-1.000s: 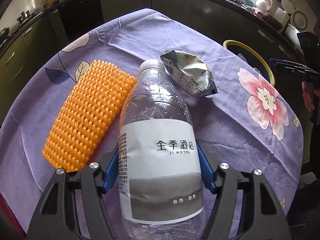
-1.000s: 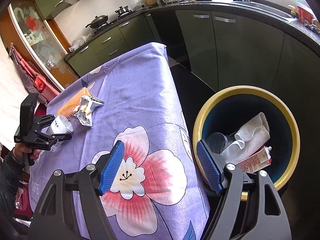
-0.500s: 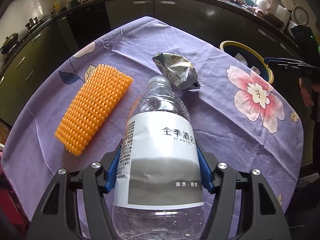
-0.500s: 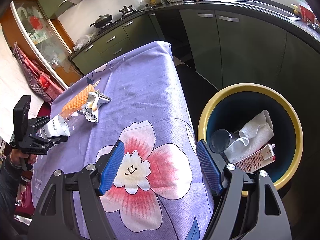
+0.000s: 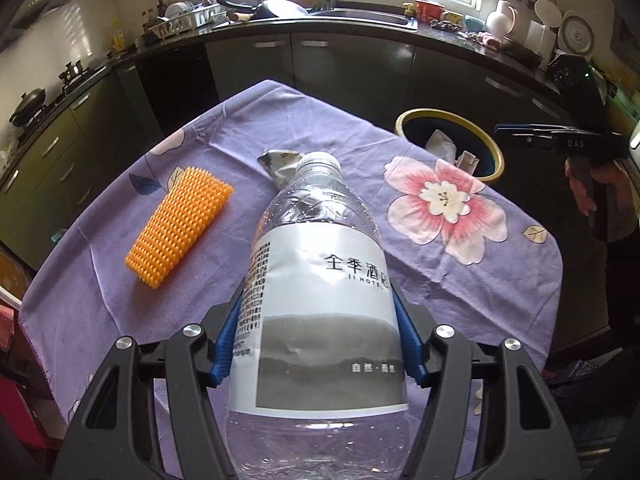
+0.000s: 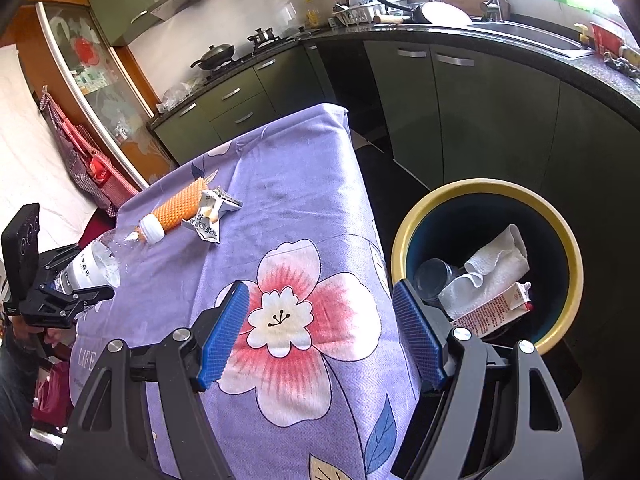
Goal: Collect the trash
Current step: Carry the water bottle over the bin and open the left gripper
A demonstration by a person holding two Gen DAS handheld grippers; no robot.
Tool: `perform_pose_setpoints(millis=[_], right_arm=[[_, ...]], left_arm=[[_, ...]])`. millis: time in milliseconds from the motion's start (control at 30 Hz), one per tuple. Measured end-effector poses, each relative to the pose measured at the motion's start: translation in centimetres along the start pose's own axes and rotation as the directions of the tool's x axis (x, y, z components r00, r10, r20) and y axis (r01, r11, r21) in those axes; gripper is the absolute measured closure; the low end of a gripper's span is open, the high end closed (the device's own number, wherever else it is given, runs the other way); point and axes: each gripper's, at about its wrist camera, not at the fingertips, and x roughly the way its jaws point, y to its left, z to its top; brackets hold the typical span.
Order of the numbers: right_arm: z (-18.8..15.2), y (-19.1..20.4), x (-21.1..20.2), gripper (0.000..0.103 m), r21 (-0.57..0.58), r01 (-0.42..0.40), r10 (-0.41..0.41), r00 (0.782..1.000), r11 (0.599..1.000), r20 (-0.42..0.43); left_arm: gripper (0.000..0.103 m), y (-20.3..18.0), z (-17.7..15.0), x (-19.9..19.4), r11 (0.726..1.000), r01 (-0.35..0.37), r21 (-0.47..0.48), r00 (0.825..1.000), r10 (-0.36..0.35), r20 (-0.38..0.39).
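From the left wrist, the left gripper [image 5: 316, 344] clamps its blue pads on the labelled middle of a clear plastic bottle [image 5: 320, 280] held above the purple flowered tablecloth [image 5: 500, 280], the bottle's white cap hiding part of a crumpled foil wrapper [image 5: 280, 164] lying beyond it, with an orange spiky brush [image 5: 180, 220] to the left and the yellow-rimmed bin [image 5: 440, 114] past the table's far right edge. From the right wrist, the right gripper [image 6: 320, 334] hangs wide open and empty over the table's edge beside the bin [image 6: 560, 232], which holds a white paper towel [image 6: 492, 268], a clear cup [image 6: 432, 276] and a small carton [image 6: 492, 312]; across the cloth the left gripper [image 6: 68, 296] grips the bottle [image 6: 96, 264] near the brush [image 6: 180, 206] and wrapper [image 6: 212, 216].
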Motion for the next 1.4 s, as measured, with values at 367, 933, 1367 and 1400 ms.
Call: perform_pose_setpoints(millis=[367, 933, 1367, 1400], right_arm=[[-2.8, -7.3, -7.5, 0.028, 0.134, 0.117, -0.131, 0.986, 0.984, 0.101], [-7.6, -18.0, -11.8, 0.026, 0.319, 0.169, -0.211, 0.972, 0.933, 0.103], [-6.4, -14.5, -8.8, 0.026, 0.241, 0.109, -0.132, 0.988, 0.964, 0.08], [-6.0, -13.8, -8.3, 0.026, 0.226, 0.101, -0.12, 0.99, 0.969, 0.075]], left_arm=[[0.041, -10.1, 9.7, 2.7, 0.972, 0.182, 0.149, 0.981, -0.189, 0.031], [0.035, -21.0, 22.5, 23.4, 0.946, 0.271, 0.18, 0.959, -0.249, -0.133], [0.014, -15.6, 16.8, 11.2, 0.977, 0.206, 0.063, 0.964, -0.213, 0.159], [0.013, -14.9, 15.5, 9.5, 0.978, 0.206, 0.042, 0.96, -0.21, 0.188]])
